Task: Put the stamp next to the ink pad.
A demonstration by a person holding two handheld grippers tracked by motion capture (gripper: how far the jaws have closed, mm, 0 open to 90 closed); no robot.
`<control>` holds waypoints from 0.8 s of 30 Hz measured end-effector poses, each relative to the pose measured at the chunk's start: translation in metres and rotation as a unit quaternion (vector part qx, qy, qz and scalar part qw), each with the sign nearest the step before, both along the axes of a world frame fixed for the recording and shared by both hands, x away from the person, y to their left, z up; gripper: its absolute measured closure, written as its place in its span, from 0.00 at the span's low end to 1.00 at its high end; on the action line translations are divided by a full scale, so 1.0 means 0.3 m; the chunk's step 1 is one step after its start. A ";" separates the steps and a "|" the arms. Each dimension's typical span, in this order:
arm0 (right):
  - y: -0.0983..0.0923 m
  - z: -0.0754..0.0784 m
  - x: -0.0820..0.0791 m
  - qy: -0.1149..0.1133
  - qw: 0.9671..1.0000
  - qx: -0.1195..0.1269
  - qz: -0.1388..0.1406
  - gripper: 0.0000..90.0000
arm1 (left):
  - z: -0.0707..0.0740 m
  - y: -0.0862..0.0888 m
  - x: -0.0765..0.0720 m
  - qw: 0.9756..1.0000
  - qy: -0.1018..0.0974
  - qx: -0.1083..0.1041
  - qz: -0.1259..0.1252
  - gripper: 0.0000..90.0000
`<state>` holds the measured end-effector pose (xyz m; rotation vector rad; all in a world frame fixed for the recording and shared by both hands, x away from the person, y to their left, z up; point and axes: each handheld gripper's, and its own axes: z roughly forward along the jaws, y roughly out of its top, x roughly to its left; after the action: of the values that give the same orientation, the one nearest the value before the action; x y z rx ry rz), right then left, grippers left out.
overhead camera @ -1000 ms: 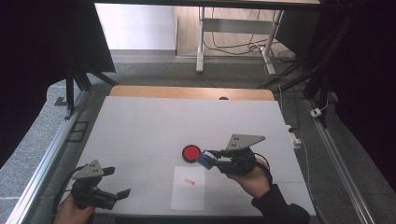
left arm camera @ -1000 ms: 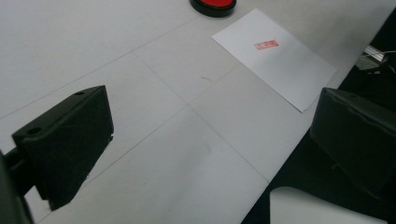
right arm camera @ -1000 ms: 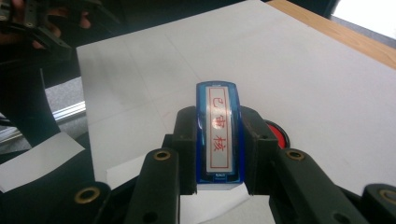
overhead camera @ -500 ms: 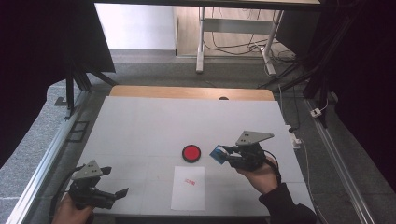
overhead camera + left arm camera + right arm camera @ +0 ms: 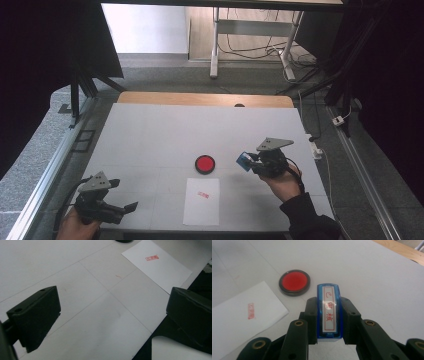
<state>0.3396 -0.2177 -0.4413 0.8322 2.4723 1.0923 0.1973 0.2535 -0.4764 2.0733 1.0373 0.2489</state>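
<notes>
My right gripper [image 5: 248,161] is shut on a blue stamp [image 5: 243,160], held a little above the table to the right of the round red ink pad [image 5: 205,163]. In the right gripper view the blue stamp [image 5: 328,312] sits clamped between the two black jaws, its label with red characters facing up, and the ink pad [image 5: 294,282] lies ahead to the left. A white sheet of paper [image 5: 202,201] with a small red stamp mark [image 5: 202,194] lies in front of the pad. My left gripper [image 5: 122,195] rests open at the near left corner, nothing between its jaws.
The white table [image 5: 165,132] has a wooden strip [image 5: 200,99] along its far edge. In the left gripper view the paper [image 5: 160,266] and its red mark [image 5: 152,257] lie ahead to the right. Metal rails run along both table sides.
My right gripper has carried the blue stamp rightward and a little down, away from the ink pad. The left gripper has stayed put.
</notes>
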 end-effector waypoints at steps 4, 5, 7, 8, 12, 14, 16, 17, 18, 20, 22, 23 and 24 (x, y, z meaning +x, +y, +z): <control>-0.009 -0.020 0.016 0.002 1.000 -0.007 -0.010 0.79 | 0.000 0.000 0.001 1.000 0.001 0.000 0.000 0.00; -0.012 -0.026 0.020 0.003 1.000 -0.008 -0.011 0.79 | 0.000 0.000 0.001 1.000 0.001 0.000 0.000 0.00; -0.016 -0.036 0.028 0.005 1.000 -0.013 -0.015 0.79 | 0.000 -0.001 0.001 1.000 0.001 0.001 0.000 0.00; -0.019 -0.040 0.031 0.005 1.000 -0.017 -0.017 0.79 | 0.000 -0.001 0.001 1.000 0.001 0.002 0.000 0.00; -0.027 -0.059 0.046 0.007 0.999 -0.025 -0.022 0.79 | 0.000 -0.003 0.001 1.000 0.002 0.003 0.000 0.00; -0.029 -0.068 0.052 0.009 0.999 -0.026 -0.025 0.79 | 0.000 -0.003 0.001 1.000 0.002 0.004 0.000 0.00; -0.029 -0.077 0.057 0.011 0.999 -0.027 -0.027 0.79 | 0.000 -0.003 0.001 1.000 0.002 0.004 0.000 0.00; -0.030 -0.081 0.060 0.011 0.999 -0.031 -0.027 0.79 | 0.000 -0.003 0.001 1.000 0.002 0.004 0.000 0.00; -0.030 -0.087 0.064 0.012 0.999 -0.031 -0.025 0.79 | 0.000 -0.003 0.001 1.000 0.002 0.004 0.000 0.00; -0.028 -0.096 0.067 0.016 0.999 -0.035 -0.025 0.79 | 0.000 -0.003 0.001 1.000 0.003 0.005 0.001 0.00; -0.027 -0.104 0.070 0.020 0.999 -0.041 -0.025 0.79 | -0.001 -0.004 0.001 1.000 0.002 0.006 0.000 0.00; -0.026 -0.107 0.071 0.021 0.999 -0.041 -0.026 0.79 | -0.001 -0.004 0.001 1.000 0.002 0.006 0.000 0.00; -0.027 -0.109 0.074 0.020 0.999 -0.043 -0.024 0.79 | -0.001 -0.004 0.001 1.000 0.002 0.007 0.000 0.00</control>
<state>0.3616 -0.2259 -0.4741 0.8916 2.4980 0.9551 0.1977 0.2522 -0.4766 2.0865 1.0411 0.2527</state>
